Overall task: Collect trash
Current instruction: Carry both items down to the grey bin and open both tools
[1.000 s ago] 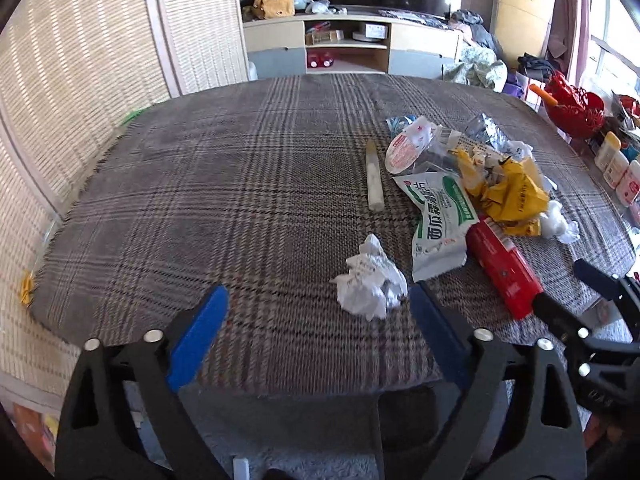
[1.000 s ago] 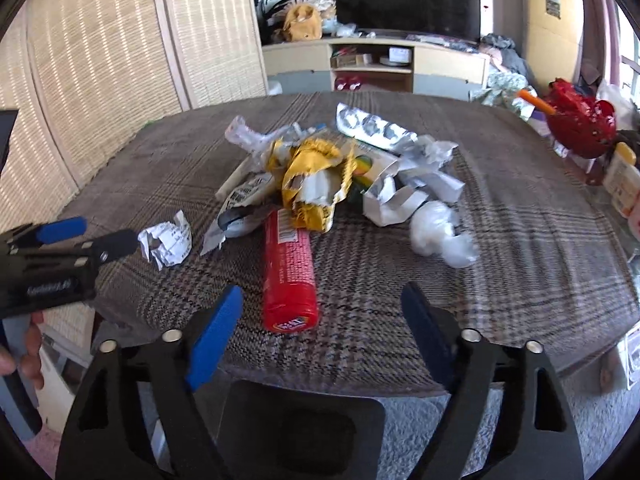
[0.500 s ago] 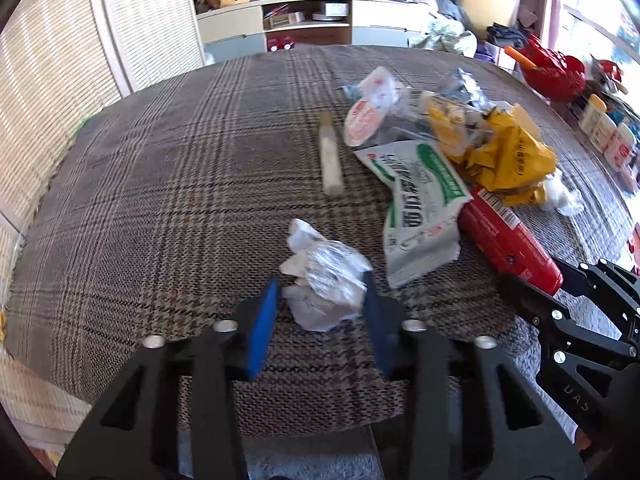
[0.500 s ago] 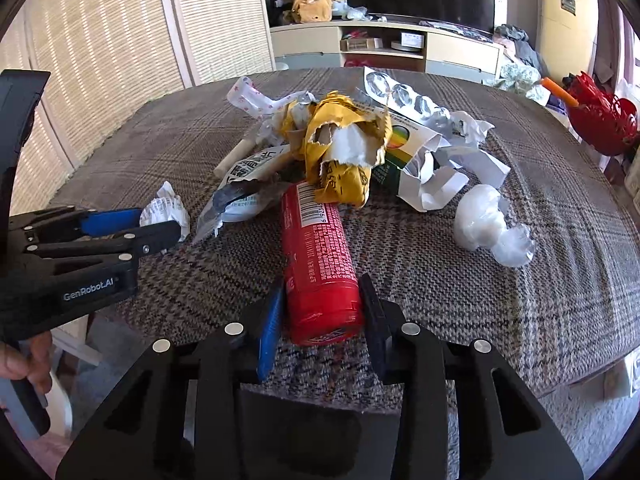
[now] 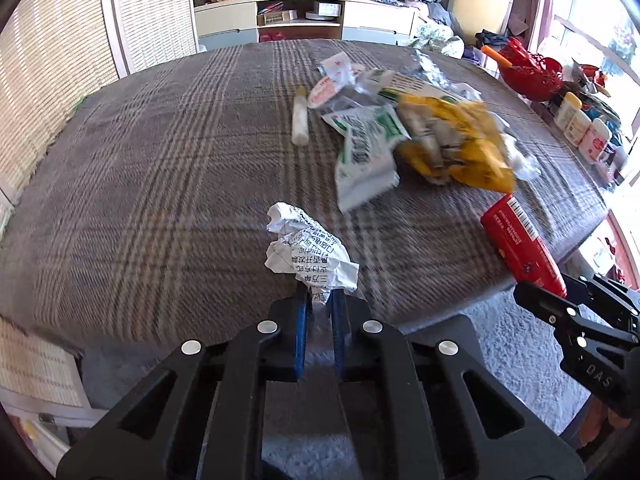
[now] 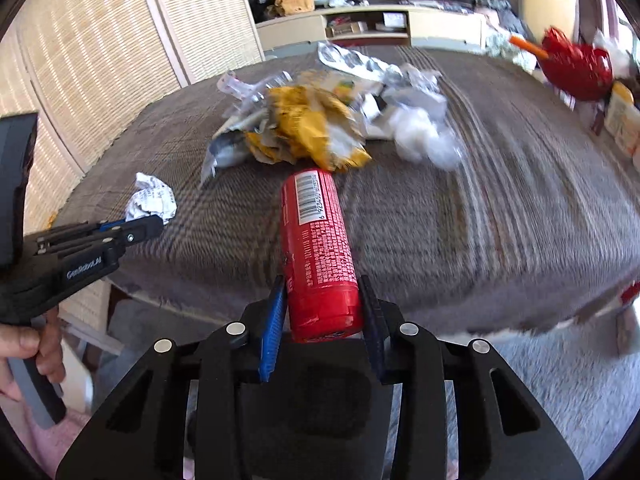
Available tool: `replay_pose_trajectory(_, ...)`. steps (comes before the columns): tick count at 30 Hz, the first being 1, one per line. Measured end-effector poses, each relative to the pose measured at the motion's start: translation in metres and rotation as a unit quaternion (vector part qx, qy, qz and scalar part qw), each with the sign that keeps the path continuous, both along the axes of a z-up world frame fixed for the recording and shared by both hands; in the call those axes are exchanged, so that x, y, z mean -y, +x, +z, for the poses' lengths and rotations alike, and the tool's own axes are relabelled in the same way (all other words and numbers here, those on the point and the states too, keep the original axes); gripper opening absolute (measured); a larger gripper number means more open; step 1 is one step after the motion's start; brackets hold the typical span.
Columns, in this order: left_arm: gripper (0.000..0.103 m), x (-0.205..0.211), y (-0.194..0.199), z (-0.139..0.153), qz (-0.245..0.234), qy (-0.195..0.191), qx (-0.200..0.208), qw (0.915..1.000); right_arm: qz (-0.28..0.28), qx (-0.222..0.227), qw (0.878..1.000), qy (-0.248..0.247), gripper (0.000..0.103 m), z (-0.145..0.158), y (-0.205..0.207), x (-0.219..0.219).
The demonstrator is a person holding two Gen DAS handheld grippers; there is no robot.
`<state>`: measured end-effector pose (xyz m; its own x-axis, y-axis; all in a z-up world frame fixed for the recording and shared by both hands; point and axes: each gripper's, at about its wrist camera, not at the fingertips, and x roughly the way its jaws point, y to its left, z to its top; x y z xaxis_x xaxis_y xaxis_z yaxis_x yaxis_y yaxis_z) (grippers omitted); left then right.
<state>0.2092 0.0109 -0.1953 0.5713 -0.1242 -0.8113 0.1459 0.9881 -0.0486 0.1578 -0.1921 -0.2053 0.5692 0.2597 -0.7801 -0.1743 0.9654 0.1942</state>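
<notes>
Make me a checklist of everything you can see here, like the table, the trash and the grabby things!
Surface: table covered with a grey-brown checked cloth.
Job's things: crumpled paper pinched by the left tool; red tube clamped by the right tool.
Clutter: yellow wrapper, green-and-white packet, white stick and foil strip on the cloth.
Grippers: both shut on trash.
Cables: nothing seen.
Surroundings: woven screens, shelf unit, red basket, white bottles.
</notes>
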Motion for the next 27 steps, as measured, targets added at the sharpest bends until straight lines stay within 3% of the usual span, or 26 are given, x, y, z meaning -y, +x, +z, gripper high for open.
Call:
replay_pose_trajectory(10,0.008,0.019,-0.065,-0.013,-0.024,-0.052,0.002,0.9983,-0.006,-0.027,1.0,0.004,0.035,-0.014,-0.039,0.017)
replay_pose_trajectory(18,0.008,0.041,-0.096,-0.063,-0.052,-0.058,-0.049,0.9957,-0.016,-0.075,0.997,-0.002,0.035,-0.049,-0.056,0.019)
replay_pose_trajectory(27,0.008,0.05,-0.1,-0.109,-0.047,-0.068,-0.111,0.9904,-0.015,-0.111,0.994,0.012,0.035,-0.08,-0.059,0.013)
